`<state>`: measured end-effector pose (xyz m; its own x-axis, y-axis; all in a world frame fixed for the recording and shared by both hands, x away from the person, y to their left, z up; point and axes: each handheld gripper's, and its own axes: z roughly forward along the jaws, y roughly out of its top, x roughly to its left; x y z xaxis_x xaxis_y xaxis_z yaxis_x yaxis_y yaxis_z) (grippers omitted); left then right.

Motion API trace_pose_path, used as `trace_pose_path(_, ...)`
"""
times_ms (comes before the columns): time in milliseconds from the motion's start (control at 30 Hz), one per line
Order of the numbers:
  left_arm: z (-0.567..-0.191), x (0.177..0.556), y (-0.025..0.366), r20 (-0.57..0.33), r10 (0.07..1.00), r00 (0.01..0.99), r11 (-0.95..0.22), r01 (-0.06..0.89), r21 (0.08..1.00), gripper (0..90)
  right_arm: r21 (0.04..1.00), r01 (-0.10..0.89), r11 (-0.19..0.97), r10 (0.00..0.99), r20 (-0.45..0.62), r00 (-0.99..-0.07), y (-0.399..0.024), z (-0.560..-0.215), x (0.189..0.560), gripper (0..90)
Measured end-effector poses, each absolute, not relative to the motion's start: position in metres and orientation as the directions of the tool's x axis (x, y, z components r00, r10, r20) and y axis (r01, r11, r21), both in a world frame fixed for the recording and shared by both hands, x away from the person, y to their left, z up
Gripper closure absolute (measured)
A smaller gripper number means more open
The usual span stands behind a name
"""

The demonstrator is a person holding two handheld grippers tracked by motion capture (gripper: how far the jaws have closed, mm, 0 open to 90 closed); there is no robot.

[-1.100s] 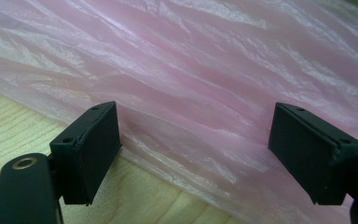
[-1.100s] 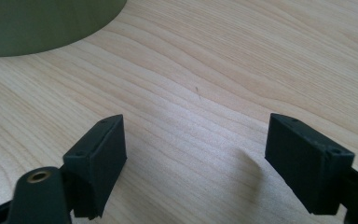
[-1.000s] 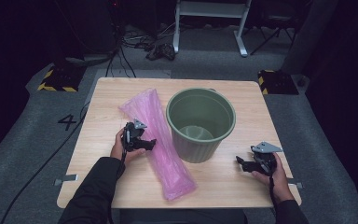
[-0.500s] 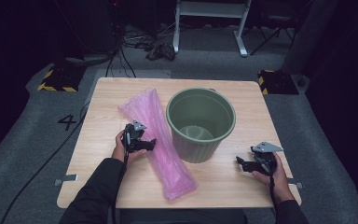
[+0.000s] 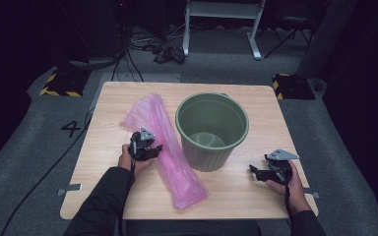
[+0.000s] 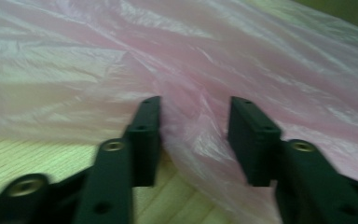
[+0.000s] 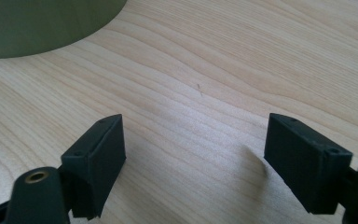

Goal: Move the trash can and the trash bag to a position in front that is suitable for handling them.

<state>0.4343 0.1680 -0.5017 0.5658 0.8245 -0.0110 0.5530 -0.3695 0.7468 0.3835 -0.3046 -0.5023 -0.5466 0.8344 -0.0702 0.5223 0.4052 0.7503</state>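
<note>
Work in hand: lining the empty dark-green ribbed plastic bucket [image 5: 212, 130] with the long, crumpled pink translucent plastic bag [image 5: 166, 147], judging by what lies on the counter.
Done so far: only the first pinch is under way. The bag lies unopened and the bucket holds nothing.
Left claw: the left claw [image 6: 194, 135] sits at the bag's near-left edge, about halfway along it. Its jaws have just been closing, with a fold of pink film bunched between them. The film touches the inner face of the left-hand jaw, but a gap shows beside the other, so I read it as not yet clamped; the picture is blurred, so this is not certain.
Right claw: the right claw [image 7: 193, 163] is spread wide over bare wood, holding nothing, well apart from the bag and near the bucket's foot.
Left to do: secure the film, lift the bag, find and open its mouth, and set it into the bucket, probably with the right claw helping.
Bag's place: flat on the light wooden counter [image 5: 285, 123], running diagonally from far left toward the near edge, just beside the bucket on its left.
Bag's look: thin, glossy, wrinkled lengthwise, gathered into a narrow strip; likely slippery and limp.
</note>
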Motion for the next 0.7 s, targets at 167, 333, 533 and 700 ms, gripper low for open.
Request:
trace_pose_path(167, -0.501, 0.432, 0.169, -0.001, 0.804, 0.594, -0.394, 0.534, 0.748, 81.8, 0.750, 0.521, 0.408, 0.833, -0.072, -0.549, -0.304, -0.502, 0.384, 20.4)
trace_pose_path(333, -0.501, 0.433, 0.173, -0.032, 0.803, 0.595, -0.376, 0.548, 0.748, 87.8, 0.750, 0.521, 0.409, 0.832, -0.071, -0.550, -0.304, -0.502, 0.384, 20.4)
trace_pose_path(533, -0.491, 0.429, 0.180, -0.033, 0.810, 0.585, -0.349, 0.526, 0.776, 89.1, 0.751, 0.517, 0.411, 0.830, -0.074, -0.553, -0.304, -0.502, 0.384, 20.4)
trace_pose_path(700, -0.477, 0.421, 0.192, -0.052, 0.827, 0.560, -0.280, 0.490, 0.825, 89.3, 0.751, 0.523, 0.403, 0.834, -0.067, -0.547, -0.305, -0.502, 0.385, 18.9)
